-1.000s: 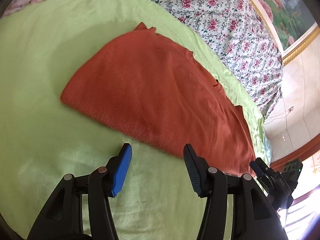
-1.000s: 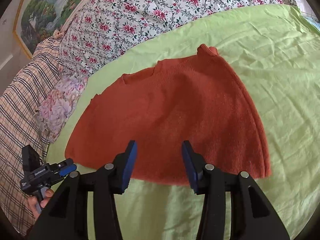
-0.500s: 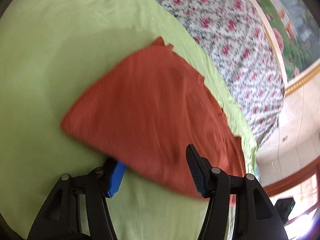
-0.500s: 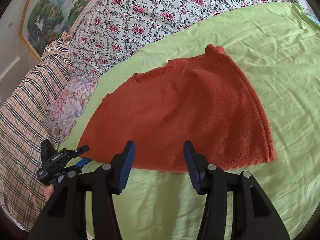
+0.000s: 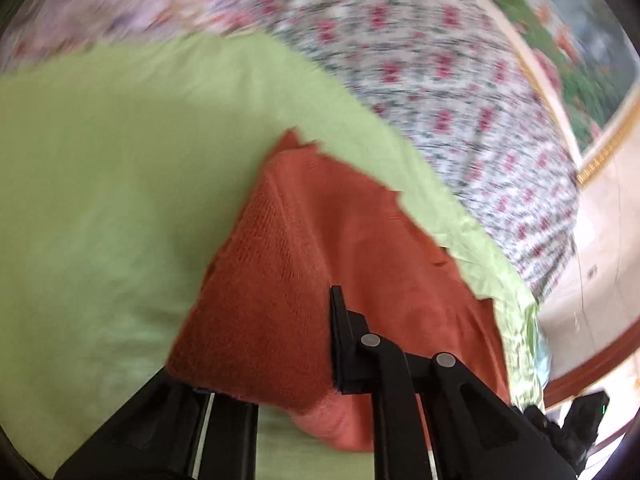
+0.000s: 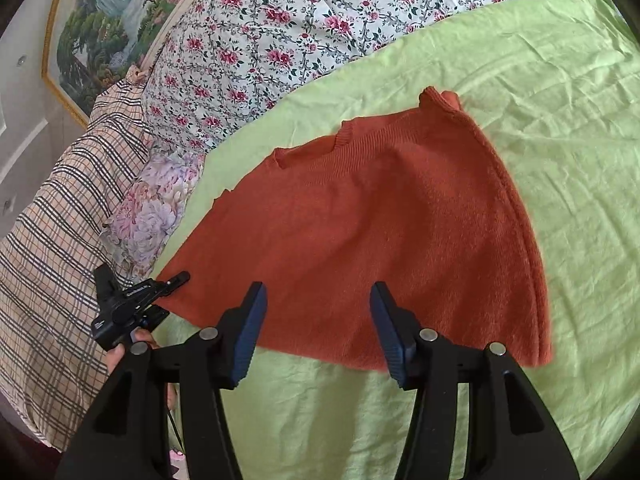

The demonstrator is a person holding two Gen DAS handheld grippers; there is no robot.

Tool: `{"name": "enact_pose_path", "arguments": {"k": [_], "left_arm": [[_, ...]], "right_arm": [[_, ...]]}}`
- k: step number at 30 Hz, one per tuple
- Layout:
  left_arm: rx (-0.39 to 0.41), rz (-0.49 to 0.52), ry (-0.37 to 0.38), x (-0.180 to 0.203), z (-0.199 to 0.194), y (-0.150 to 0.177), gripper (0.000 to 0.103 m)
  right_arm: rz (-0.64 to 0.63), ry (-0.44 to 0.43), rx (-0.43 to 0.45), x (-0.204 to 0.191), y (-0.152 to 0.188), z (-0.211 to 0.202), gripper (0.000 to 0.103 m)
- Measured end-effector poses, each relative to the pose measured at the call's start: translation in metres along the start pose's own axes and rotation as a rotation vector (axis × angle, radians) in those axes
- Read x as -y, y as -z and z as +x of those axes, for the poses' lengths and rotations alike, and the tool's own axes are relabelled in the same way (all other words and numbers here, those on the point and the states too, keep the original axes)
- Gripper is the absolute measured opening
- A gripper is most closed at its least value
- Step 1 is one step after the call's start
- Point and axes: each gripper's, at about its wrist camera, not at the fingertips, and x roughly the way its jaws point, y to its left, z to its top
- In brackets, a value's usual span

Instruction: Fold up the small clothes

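Since a second ago left hand-held gripper point(image 5: 304, 344) has closed in and clamped sweater point(image 6: 372, 240)'s near-left hem corner on the green bed sheet point(image 6: 560, 100), right hand-held gripper point(image 6: 316, 328) hovers apart over near hem, long axis left-right, left is nearer

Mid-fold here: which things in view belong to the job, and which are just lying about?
Job:
orange knit sweater
left gripper
right gripper
green sheet

Lying about:
floral quilt
plaid blanket
framed painting
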Motion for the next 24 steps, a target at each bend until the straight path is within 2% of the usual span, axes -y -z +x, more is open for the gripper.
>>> {"name": "enact_pose_path", "arguments": {"k": [4, 6, 10, 11, 12, 14, 16, 20, 22, 23, 24], "left_arm": [[0.016, 0.157, 0.064, 0.063, 0.002, 0.004, 0.01], [-0.023, 0.263, 0.105, 0.101, 0.017, 0.018, 0.01], [-0.109, 0.414, 0.105, 0.145, 0.055, 0.057, 0.009], [-0.132, 0.449, 0.098, 0.152, 0.066, 0.069, 0.009], [-0.148, 0.47, 0.095, 0.154, 0.072, 0.077, 0.008], [-0.157, 0.505, 0.074, 0.157, 0.08, 0.087, 0.008], [-0.154, 0.525, 0.071, 0.159, 0.08, 0.09, 0.008], [-0.134, 0.582, 0.053, 0.166, 0.077, 0.094, 0.008], [-0.124, 0.618, 0.039, 0.169, 0.075, 0.098, 0.008], [-0.118, 0.63, 0.035, 0.17, 0.075, 0.099, 0.008], [-0.114, 0.637, 0.035, 0.169, 0.07, 0.099, 0.008]], "right_arm": [[0.008, 0.017, -0.032, 0.007, -0.028, 0.008, 0.055], [0.012, 0.014, -0.057, 0.01, -0.045, 0.018, 0.055], [0.061, -0.095, -0.134, 0.02, -0.076, 0.05, 0.055], [0.073, -0.119, -0.165, 0.021, -0.083, 0.063, 0.058], [0.079, -0.138, -0.192, 0.021, -0.089, 0.076, 0.067], [0.09, -0.174, -0.229, 0.019, -0.096, 0.099, 0.072], [0.105, -0.195, -0.287, 0.016, -0.102, 0.131, 0.072], [0.094, -0.21, -0.317, 0.001, -0.111, 0.169, 0.072], [0.074, -0.247, -0.324, -0.015, -0.116, 0.185, 0.071], [0.062, -0.248, -0.331, -0.021, -0.117, 0.192, 0.066], [0.051, -0.23, -0.346, -0.025, -0.119, 0.199, 0.052]]}}
